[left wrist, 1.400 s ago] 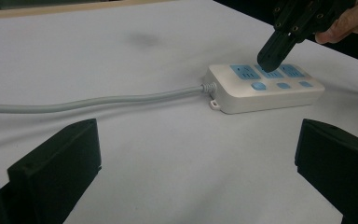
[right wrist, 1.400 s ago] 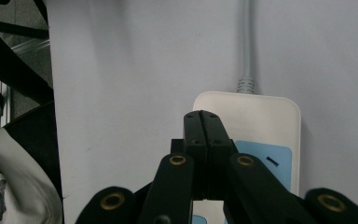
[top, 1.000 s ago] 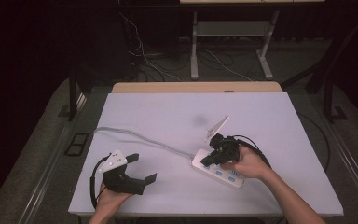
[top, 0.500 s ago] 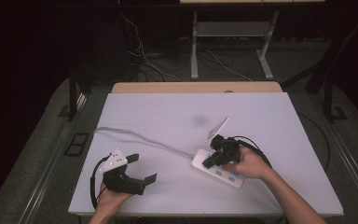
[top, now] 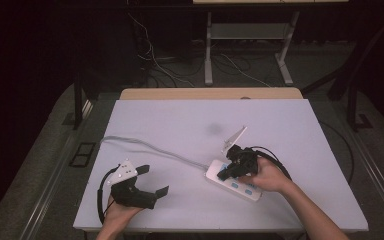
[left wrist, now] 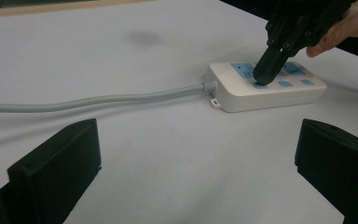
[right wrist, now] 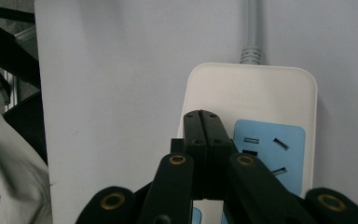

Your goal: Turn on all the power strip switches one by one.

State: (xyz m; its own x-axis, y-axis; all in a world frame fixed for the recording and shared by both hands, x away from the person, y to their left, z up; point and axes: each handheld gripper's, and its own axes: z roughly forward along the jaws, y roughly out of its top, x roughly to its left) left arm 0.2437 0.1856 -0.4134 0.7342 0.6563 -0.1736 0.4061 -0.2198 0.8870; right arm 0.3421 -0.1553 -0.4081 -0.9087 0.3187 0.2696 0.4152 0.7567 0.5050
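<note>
Left gripper [top: 152, 181]: black body, two blocky black jaws, grey three-cornered plate [top: 123, 171] on top, black cable [top: 100, 197] trailing. Right gripper [right wrist: 203, 125]: black linkage arms with brass-coloured rivets [right wrist: 177, 160].

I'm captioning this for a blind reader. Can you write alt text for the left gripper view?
The right hand-held gripper, jaws shut, presses its tip on a white power strip with blue sockets; a grey cord trails left across the white table.

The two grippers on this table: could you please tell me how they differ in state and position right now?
The left gripper has its jaws wide apart over bare table; the right gripper has its jaws shut together. The left touches nothing, while the right's tip presses on the white power strip. Both are black and hand-held.
</note>
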